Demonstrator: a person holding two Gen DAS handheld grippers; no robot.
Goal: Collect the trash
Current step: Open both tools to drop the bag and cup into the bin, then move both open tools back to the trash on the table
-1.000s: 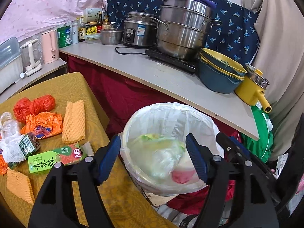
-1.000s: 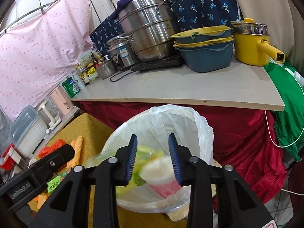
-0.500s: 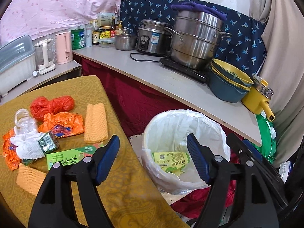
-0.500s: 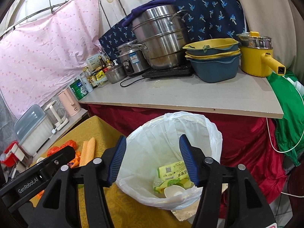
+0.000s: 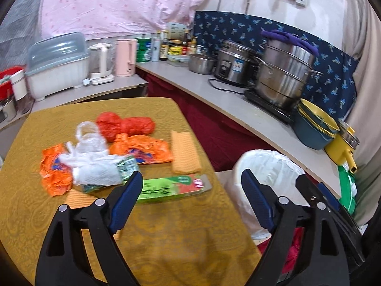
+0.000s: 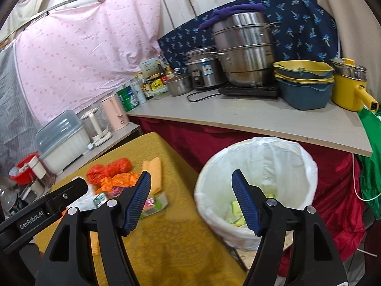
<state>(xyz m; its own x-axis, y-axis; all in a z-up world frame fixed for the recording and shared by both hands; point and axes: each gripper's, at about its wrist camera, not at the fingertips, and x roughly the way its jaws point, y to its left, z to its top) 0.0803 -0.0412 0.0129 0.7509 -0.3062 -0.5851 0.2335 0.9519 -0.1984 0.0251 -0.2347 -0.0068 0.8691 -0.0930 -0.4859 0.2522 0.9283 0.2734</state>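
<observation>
Trash lies on the yellow-clothed table (image 5: pixel 166 243): a red plastic bag (image 5: pixel 123 126), an orange wrapper (image 5: pixel 142 149), a crumpled white bag (image 5: pixel 92 164), a flat green carton (image 5: pixel 171 187) and a yellow cloth (image 5: pixel 185 152). To the table's right stands the white-lined bin (image 6: pixel 309 164), holding a yellow-green carton (image 6: pixel 235 211). My left gripper (image 5: pixel 190 174) hovers over the table's near edge just short of the green carton, its jaws opening with nothing between them. Between table and bin, my right gripper (image 6: pixel 190 174) also has its jaws opening, and they are empty.
A grey counter (image 6: pixel 273 119) runs behind the bin with a steel steamer pot (image 6: pixel 245 50), rice cooker (image 6: pixel 204 69), stacked blue and yellow bowls (image 6: pixel 304 88) and a yellow pot (image 6: pixel 347 90). A pink kettle (image 5: pixel 125 57) and dish box (image 5: pixel 57 64) stand at the back left.
Both views swung left from above the bin toward the table. The right jaws widened, and the pale cup seen between them one second ago lies in the bin by the half-second frame. The left jaws spread slightly.
</observation>
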